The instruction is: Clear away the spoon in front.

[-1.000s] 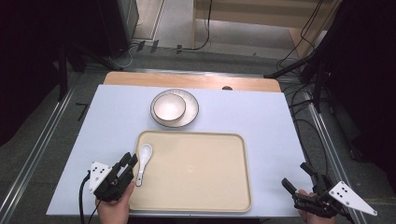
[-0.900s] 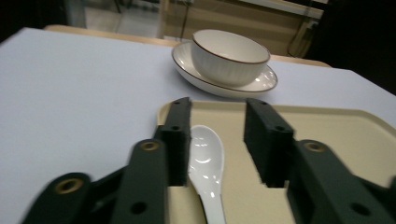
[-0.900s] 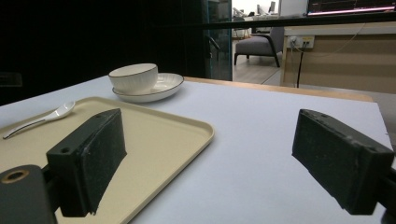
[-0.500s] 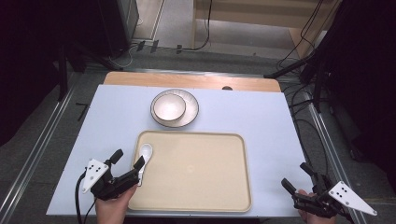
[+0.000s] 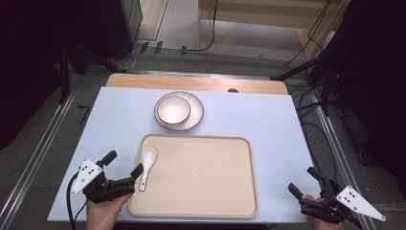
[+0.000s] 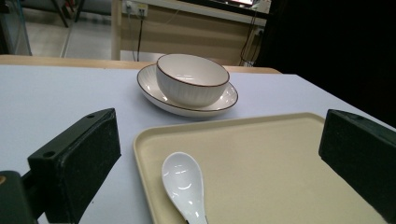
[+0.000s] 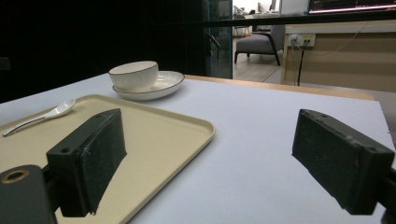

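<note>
Blue table (image 5: 268, 129) holds one tray (image 5: 206, 177), one spoon (image 5: 147, 165) lying at the tray's left edge, one bowl (image 5: 173, 110) on one plate (image 5: 196, 115) behind it. Two grippers — left gripper (image 5: 123, 167) gaping just beside the spoon, right gripper (image 5: 304, 181) gaping, empty.

Parted jaws above tray (image 7: 140, 135), spoon (image 7: 42, 115) perhaps.
</note>
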Available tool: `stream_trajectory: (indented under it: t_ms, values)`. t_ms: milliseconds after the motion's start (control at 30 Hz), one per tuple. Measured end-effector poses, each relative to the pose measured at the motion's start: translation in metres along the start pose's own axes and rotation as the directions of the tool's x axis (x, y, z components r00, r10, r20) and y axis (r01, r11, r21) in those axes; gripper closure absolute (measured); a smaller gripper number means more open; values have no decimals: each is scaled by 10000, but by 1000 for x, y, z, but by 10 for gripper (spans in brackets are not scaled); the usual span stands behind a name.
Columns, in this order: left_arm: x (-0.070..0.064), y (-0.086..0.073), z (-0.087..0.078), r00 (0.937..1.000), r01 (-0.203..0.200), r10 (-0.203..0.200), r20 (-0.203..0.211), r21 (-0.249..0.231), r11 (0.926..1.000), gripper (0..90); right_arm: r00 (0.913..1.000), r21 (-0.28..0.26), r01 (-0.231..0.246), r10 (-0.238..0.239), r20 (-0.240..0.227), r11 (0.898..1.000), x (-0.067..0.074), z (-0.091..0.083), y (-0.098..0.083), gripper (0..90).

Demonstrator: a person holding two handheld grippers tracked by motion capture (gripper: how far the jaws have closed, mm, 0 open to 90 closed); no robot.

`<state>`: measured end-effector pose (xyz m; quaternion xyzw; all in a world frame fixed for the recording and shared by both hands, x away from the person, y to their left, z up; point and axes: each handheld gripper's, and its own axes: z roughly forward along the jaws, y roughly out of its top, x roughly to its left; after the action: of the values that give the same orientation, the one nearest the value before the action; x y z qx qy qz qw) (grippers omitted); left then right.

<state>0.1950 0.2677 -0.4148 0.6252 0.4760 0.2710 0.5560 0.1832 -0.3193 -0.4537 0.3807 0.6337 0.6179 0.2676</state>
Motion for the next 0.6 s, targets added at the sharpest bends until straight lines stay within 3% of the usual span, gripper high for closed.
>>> stream_trajectory:
  t_ms: [300, 600]
  values:
    - [8, 0, -8, 9971, -733, 745, 130, -733, 9946, 0, 10000, 67, -18, 18, -13, 10000, 1, 1, -1, 100]
    - [24, -2, -19, 9945, -1042, 1050, 66, -739, 9918, 0, 10000, 49, 24, -24, -12, 10000, 1, 1, -1, 100]
